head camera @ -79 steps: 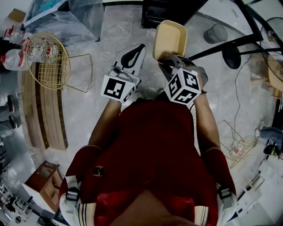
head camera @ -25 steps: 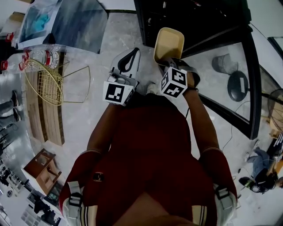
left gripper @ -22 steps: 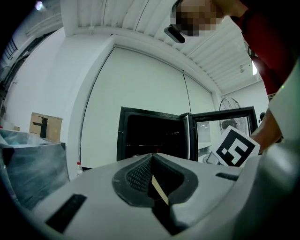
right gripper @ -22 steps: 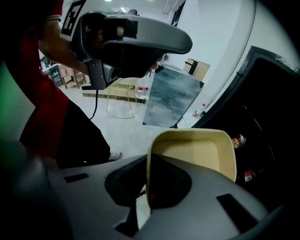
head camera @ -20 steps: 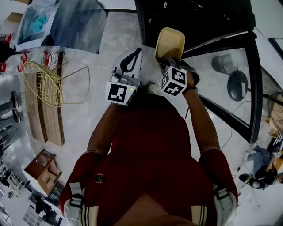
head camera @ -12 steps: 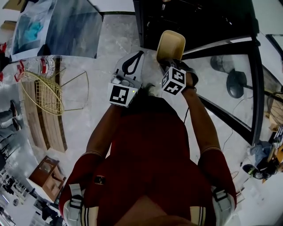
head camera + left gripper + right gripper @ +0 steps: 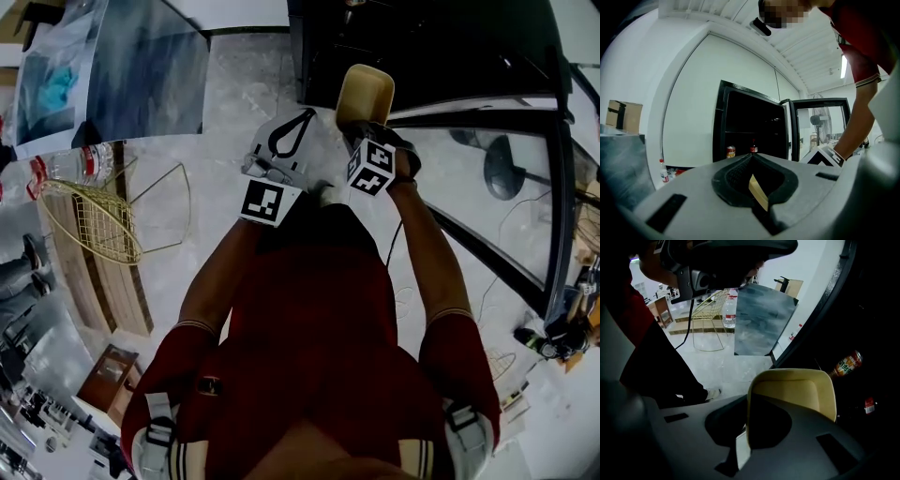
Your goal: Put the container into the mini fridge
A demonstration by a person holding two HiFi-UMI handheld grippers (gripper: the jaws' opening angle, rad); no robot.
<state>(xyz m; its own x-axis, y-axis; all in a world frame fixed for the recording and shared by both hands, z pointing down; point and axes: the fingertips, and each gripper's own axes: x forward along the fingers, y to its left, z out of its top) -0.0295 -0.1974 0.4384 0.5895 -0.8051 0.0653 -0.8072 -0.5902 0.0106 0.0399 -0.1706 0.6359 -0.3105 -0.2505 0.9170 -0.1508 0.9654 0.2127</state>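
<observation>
Gold wire basket (image 7: 89, 220) stands beside wooden slats (image 7: 103, 286), with a plastic water bottle (image 7: 66, 167) just next to it. Grey marbled panel (image 7: 141, 80) leans at top left. Pale marble floor (image 7: 234, 112). Dark round stand base (image 7: 506, 167) at right. Cardboard box (image 7: 624, 116) at far left of the left gripper view.

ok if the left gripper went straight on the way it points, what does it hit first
Probably the open mini fridge: the left gripper aims into its interior, toward the can and bottle inside. Depth is unclear.
</observation>
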